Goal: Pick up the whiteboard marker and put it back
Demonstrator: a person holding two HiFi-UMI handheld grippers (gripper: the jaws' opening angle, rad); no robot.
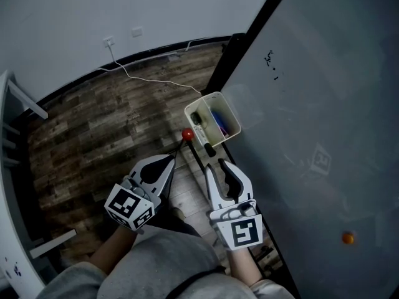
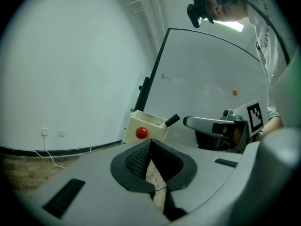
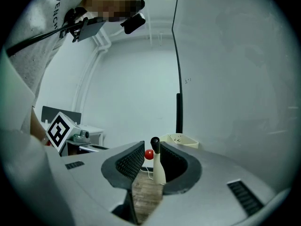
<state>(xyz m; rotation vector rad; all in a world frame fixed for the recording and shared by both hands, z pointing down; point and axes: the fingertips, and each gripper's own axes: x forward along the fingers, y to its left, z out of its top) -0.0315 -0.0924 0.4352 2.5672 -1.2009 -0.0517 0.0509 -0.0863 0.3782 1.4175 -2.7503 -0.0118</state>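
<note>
The whiteboard marker [image 1: 202,137] is at the near rim of the white box [image 1: 234,120] fixed to the edge of the whiteboard [image 1: 324,104], a little above the middle of the head view. Its white body crosses the box's near corner and its black cap points down the frame toward the right claw [image 1: 215,165]. Whether its far end sits inside the box cannot be told. The box also holds other pens. In the right gripper view the marker stands in the gap between the jaws, cap uppermost, closer to the right-hand pad, with floor showing on its left side. That claw is wide, its pads not pressing the marker. The left claw [image 1: 170,159], lower left of centre, is narrow, its tips meeting with nothing between them. A small red ball [image 1: 187,134] sits just left of the marker. Wooden floor [image 1: 93,136] fills the left half, with a thin white cable [image 1: 149,80] trailing across it
</note>
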